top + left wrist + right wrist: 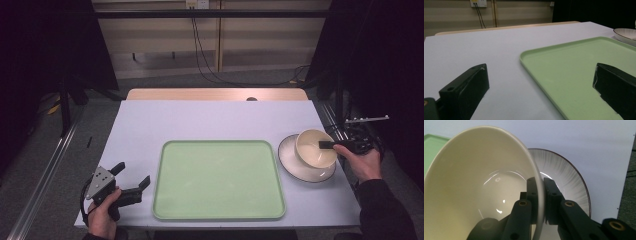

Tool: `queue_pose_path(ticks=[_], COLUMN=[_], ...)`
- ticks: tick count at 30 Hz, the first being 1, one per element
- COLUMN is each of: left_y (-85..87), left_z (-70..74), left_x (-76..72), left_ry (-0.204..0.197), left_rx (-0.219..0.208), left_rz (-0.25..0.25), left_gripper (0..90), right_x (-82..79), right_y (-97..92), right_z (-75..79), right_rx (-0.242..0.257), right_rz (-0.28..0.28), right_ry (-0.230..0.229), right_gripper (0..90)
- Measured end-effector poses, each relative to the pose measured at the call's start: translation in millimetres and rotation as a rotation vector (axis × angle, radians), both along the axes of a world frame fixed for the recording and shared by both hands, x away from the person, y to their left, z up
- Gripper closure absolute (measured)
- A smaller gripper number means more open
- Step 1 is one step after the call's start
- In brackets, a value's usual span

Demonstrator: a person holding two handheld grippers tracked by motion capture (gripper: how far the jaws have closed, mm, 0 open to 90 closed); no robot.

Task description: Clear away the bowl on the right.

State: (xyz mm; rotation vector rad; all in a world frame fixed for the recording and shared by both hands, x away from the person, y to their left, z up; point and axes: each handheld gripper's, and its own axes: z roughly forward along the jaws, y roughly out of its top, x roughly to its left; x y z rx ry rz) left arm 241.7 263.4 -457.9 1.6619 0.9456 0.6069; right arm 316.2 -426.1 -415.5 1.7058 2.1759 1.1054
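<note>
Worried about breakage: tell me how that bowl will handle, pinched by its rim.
The bowl looks glazed and glossy, so probably slippery and breakable. The right gripper clamps only its thin rim, so it may swing or slip. It sits tilted over the plate, so it could knock it.

Green tray [218, 180] on white table [215, 117]

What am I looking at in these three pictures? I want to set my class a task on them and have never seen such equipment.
A person sits at a table with hand-held tongs in each hand. One picture looks down from above; the other two come from cameras riding on each pair of tongs. On the table lie a green tray and a plate. The right tongs are shut on the rim of a cream bowl, tilted over the plate. The left tongs are open, holding nothing, beside the tray.
</note>
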Motion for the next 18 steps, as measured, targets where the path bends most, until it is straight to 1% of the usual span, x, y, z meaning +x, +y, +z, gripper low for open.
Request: queue_pose_path(ticks=[2,6,12,16,18], left_y=[0.4,0.2,0.3,0.2,0.4], left_z=[0.1,0.1,0.0,0.0,0.1], left_x=[0.1,0.1,0.0,-0.1,-0.1], left_ry=[0.000,0.000,-0.001,-0.001,-0.003], left_rx=[0.006,0.002,0.001,-0.003,0.001], left_rz=[-0.001,0.001,0.000,0.001,0.004], left_gripper=[0.5,0.5,0.5,0.5,0.4], right_x=[-1.0,-1.9,-3.5,-3.9,-4.1], right_y=[-0.4,-0.1,4.6,6.6,7.7], right_z=[2.4,5.5,14.5,17.2,18.4], right_rx=[0.008,0.018,0.025,0.028,0.032], right_rz=[0.005,0.011,0.033,0.043,0.045], right_ry=[-0.007,-0.015,-0.038,-0.042,-0.041], right_gripper=[84.2,84.3,84.2,84.2,84.1])
